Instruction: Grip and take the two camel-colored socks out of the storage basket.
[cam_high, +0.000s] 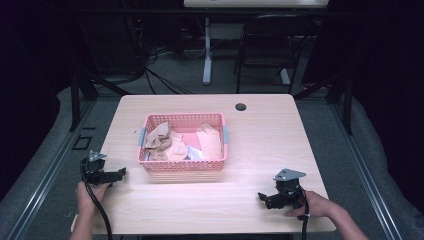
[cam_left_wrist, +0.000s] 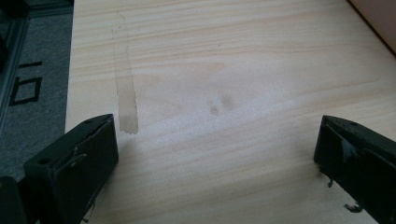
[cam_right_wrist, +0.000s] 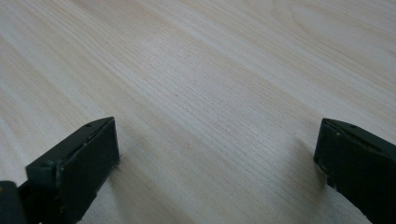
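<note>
Basket (cam_high: 183, 120) pink, holds crumpled cloths (cam_high: 170, 142); left gripper (cam_high: 117, 174), right gripper (cam_high: 263, 197) jaws spread, empty; no readable writing.

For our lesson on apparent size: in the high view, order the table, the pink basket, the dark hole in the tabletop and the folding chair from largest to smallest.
1. Table
2. Pink basket
3. Folding chair, though farther from the camera, so its place against the basket is unsure
4. Dark hole

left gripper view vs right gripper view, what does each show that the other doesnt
Left gripper view alone: a long pale streak and two small dark spots on the wood, grey floor past the table edge, a pink basket corner. Right gripper view alone: unmarked wood grain edge to edge. Shared: two black jaws wide apart, nothing between them, over the light wooden table.
</note>
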